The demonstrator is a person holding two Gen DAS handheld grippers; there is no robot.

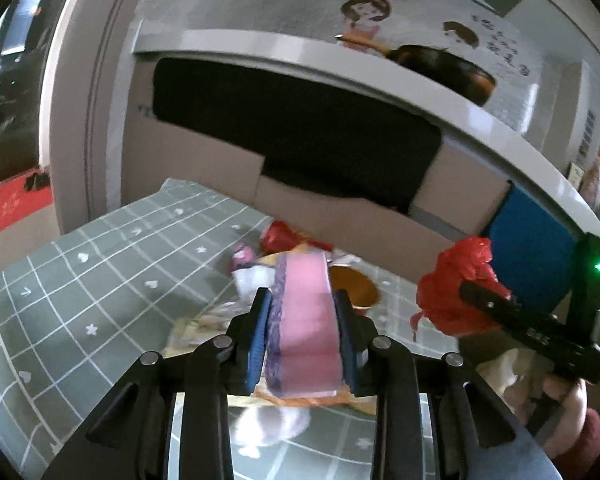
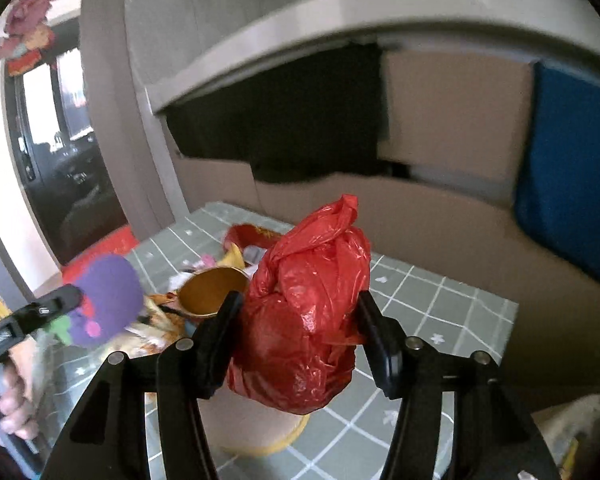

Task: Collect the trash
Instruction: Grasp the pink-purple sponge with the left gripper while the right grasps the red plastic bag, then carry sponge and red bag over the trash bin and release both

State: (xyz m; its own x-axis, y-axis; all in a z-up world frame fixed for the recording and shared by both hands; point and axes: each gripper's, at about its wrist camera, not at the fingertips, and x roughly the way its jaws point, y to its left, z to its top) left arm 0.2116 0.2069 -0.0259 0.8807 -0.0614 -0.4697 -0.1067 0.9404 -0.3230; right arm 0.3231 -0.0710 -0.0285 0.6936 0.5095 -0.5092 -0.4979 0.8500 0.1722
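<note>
My left gripper (image 1: 302,316) pinches a pink pad (image 1: 306,320) between its fingers, held above the worktop (image 1: 80,280). My right gripper (image 2: 298,312) clamps a red bag (image 2: 308,308) over the worktop, just beside a gold cup (image 2: 212,292) in the trash pile.

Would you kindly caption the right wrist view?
Right gripper clamps a knotted red plastic bag above the checked tablecloth.

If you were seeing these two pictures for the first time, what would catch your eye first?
A crumpled red plastic bag clamped in the right gripper, held above the grey checked tablecloth. Next, the pink and purple sponge gripped by the left gripper, over a litter of wrappers and a gold cup.
</note>
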